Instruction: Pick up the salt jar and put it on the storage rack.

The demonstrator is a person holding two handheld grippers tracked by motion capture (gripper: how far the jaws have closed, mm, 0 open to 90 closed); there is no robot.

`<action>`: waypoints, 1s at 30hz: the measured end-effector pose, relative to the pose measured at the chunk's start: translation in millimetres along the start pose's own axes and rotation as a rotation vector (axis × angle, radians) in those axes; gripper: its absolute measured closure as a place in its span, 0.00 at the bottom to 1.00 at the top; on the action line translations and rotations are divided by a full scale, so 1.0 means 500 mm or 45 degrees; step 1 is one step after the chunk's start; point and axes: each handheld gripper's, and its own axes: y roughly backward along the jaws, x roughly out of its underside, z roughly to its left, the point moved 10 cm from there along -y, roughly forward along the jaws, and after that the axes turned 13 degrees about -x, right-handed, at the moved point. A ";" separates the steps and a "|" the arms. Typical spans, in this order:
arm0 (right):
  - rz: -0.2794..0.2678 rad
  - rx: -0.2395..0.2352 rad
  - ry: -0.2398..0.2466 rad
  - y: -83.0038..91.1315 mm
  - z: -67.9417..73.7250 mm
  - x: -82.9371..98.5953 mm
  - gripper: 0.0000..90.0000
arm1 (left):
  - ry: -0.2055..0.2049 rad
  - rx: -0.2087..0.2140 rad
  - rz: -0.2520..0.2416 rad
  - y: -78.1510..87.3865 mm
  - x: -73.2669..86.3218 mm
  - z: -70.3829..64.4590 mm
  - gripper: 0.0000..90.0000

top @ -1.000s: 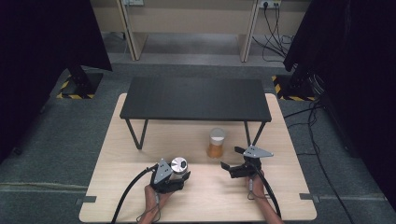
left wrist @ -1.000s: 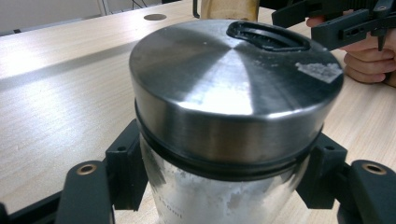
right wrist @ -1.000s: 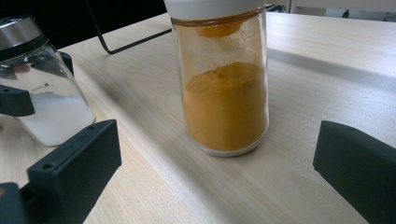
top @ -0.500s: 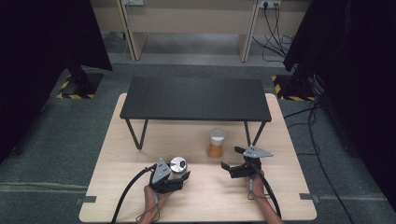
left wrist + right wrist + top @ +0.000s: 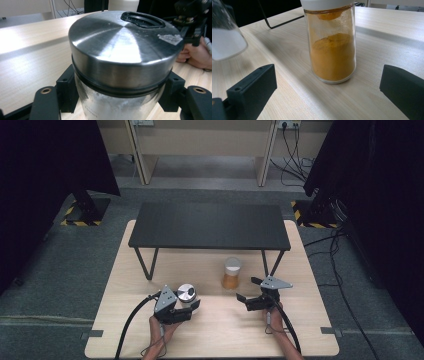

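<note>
A glass jar with a brushed steel lid (image 5: 187, 293) (image 5: 120, 50) holds white powder and sits between the jaws of my left gripper (image 5: 190, 304) (image 5: 117, 100), which is shut on its body just under the lid. A clear jar of orange powder with a white cap (image 5: 231, 274) (image 5: 333, 50) stands upright on the wooden table (image 5: 220, 335). My right gripper (image 5: 246, 290) (image 5: 329, 100) faces it from a short distance, open, with its fingers (image 5: 252, 90) wide apart and holding nothing. The white-powder jar (image 5: 225, 37) appears at the left edge of the right gripper view.
A low black metal shelf (image 5: 210, 226) spans the far half of the table, and the orange jar stands just in front of its right legs. Cables trail from both grippers toward the table's near edge. A hand with the right gripper (image 5: 192, 22) appears beyond the steel lid.
</note>
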 end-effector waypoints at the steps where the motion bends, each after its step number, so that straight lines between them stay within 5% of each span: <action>1: 0.000 0.000 0.000 0.000 0.000 0.000 0.01 | 0.010 0.007 -0.009 0.007 -0.015 0.004 0.35; 8: -0.001 0.000 -0.001 0.000 0.000 0.000 0.01 | -0.008 0.019 -0.015 0.023 -0.077 0.018 0.35; 20: -0.003 0.000 -0.007 0.000 0.000 0.000 0.01 | -0.063 0.047 -0.019 0.042 -0.227 0.038 0.35; 30: -0.002 0.000 -0.007 0.000 0.000 0.000 0.01 | -0.054 0.073 -0.050 0.049 -0.353 0.051 0.35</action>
